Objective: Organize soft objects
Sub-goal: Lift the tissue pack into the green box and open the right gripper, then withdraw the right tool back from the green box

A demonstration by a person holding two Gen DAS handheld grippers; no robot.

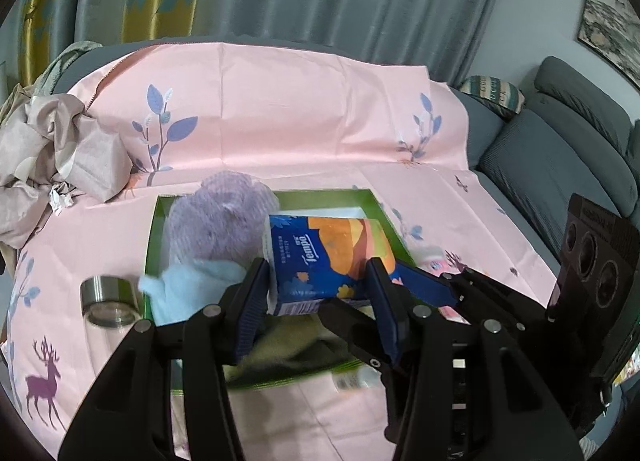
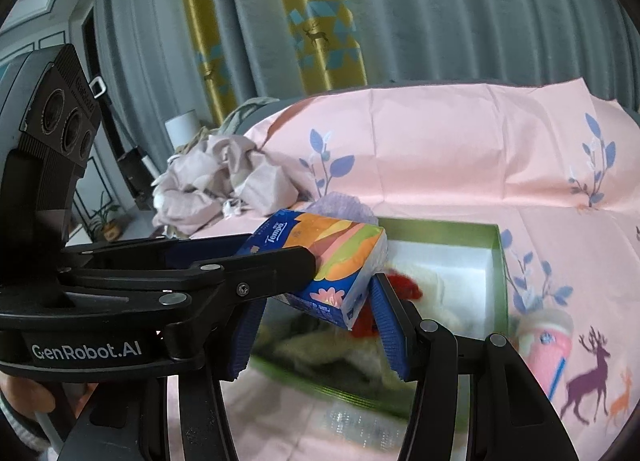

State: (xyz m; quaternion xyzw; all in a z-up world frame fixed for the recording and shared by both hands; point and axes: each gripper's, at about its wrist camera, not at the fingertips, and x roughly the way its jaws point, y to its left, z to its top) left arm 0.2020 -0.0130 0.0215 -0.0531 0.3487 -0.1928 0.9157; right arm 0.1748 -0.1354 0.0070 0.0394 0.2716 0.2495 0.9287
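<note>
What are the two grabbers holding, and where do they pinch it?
Both hold one tissue pack. The left gripper pinches its near end, one finger on each side. The right gripper clamps the other end, seen best in its own view.

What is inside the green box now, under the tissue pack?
Inside the green box: a purple mesh puff, a light blue cloth, an olive cloth and something red. The tissue pack and both claws cover the middle of the box.
</note>
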